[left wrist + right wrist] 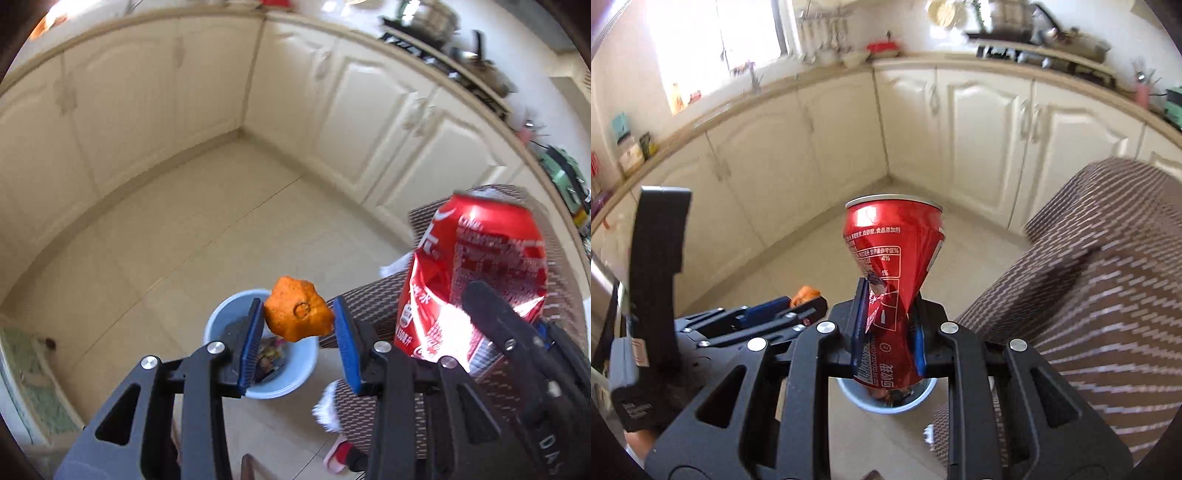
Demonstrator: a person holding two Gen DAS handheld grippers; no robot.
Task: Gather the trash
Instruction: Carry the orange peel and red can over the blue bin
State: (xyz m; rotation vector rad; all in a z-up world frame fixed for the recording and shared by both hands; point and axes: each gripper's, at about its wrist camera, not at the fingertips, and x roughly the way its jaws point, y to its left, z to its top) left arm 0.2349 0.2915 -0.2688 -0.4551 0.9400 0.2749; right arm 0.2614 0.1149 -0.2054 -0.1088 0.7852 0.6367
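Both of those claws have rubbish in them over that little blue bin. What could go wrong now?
The orange peel is pinched only at its edges, so it might slip early. The bin is small: the crushed can could hit its rim and bounce onto the floor. The two grippers are close together and might bump.

The peel point(297, 314) is orange, and the crushed can point(892, 291) is red with white print. Below the can, the bin point(216, 321) is light blue. Beside the can, the trouser leg point(1089, 277) is brown with pale woven dashes. The pads point(345, 332) are blue, the cabinets point(990, 122) cream.
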